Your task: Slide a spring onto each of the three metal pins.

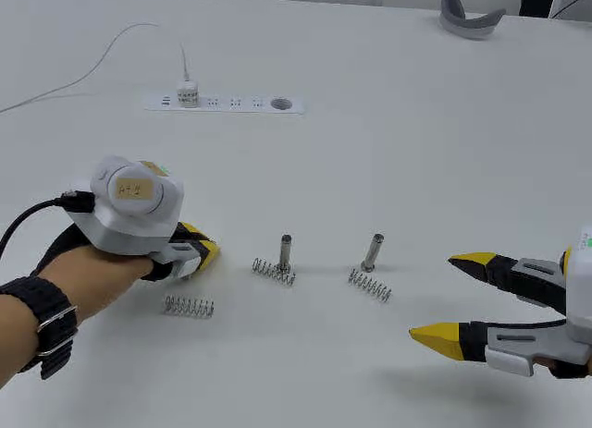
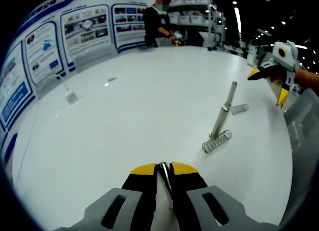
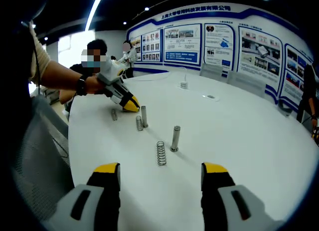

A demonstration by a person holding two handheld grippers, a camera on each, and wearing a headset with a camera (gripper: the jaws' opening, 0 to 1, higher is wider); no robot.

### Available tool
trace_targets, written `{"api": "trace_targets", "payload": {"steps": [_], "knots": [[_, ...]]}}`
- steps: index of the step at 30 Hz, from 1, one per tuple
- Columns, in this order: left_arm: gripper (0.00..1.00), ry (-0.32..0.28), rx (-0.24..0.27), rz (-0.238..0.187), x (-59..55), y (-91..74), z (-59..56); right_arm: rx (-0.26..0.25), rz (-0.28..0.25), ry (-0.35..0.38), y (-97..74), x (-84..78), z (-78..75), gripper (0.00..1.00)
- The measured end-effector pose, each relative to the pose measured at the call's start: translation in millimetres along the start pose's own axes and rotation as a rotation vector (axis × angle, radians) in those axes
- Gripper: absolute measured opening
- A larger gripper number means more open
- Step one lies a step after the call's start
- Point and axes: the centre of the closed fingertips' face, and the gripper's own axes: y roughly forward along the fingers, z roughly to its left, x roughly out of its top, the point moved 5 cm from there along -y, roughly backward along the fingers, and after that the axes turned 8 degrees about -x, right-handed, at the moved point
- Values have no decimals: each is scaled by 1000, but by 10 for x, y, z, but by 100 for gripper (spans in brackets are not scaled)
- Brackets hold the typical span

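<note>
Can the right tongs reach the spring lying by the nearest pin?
Probably yes. The right tongs are open and point toward that spring, which lies loose on the table beside the pin. Nothing sits between them, and the left tongs are farther off.

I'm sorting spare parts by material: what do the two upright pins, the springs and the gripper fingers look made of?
Pins: bare metal, likely steel, judging by the grey surface with a dull shine.
Springs: thin coiled metal wire, silvery, with open gaps between the turns.
Fingers: probably plastic or rubber-coated. They are matt black with opaque yellow tips, and the look leaves open which.
</note>
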Motion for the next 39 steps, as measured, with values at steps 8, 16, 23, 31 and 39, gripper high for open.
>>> {"api": "trace_targets", "payload": {"steps": [8, 16, 23, 31, 39], "knots": [[9, 21, 15, 15, 7, 22, -16, 1, 3, -3, 0, -2, 9, 67], [8, 22, 22, 26, 16, 22, -14, 1, 1, 0, 1, -6, 4, 67], [8, 8, 25, 43, 28, 29, -20, 1, -1, 1, 4, -13, -7, 67], [7, -11, 24, 12, 82, -28, 0, -4, -2, 2, 0, -20, -20, 67], [7, -13, 29, -21, 133, -154, 7, -3, -2, 0, 2, -13, -5, 67]]}}
